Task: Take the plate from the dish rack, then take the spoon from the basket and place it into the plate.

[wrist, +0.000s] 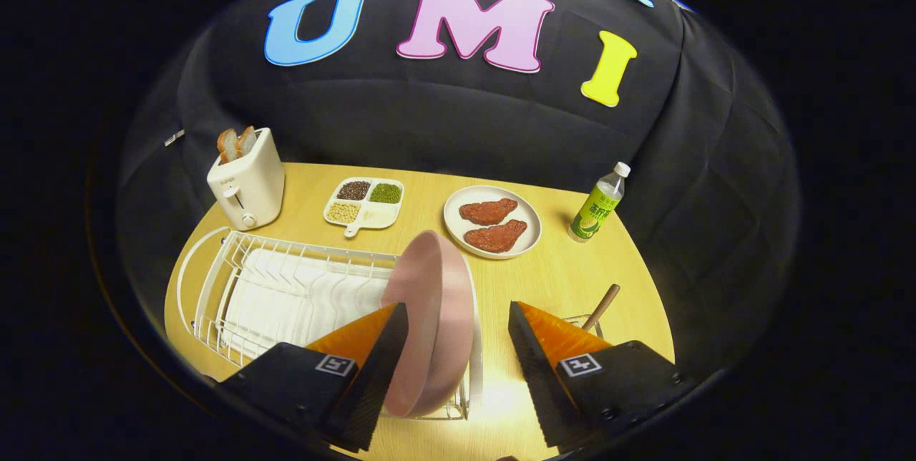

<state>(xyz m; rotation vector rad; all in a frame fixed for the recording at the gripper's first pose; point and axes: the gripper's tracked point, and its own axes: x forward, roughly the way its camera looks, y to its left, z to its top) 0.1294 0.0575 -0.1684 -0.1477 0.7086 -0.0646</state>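
Note:
A pink plate (438, 282) stands on edge at the right end of the white wire dish rack (236, 260). My gripper (458, 306) is open around it. The left finger (383, 361) lies against or just in front of the plate's face, and the right finger (533, 361) is a gap away from its rim. A brown spoon handle (602, 306) sticks up from a wire basket (577, 319) just behind the right finger; the spoon's bowl is hidden.
On the wooden table (572, 275) beyond the rack stand a white toaster (247, 185) with bread, a divided dish of beans (365, 205), a white plate with two red meat pieces (492, 222) and a green-labelled bottle (600, 203). The rack holds a white mat.

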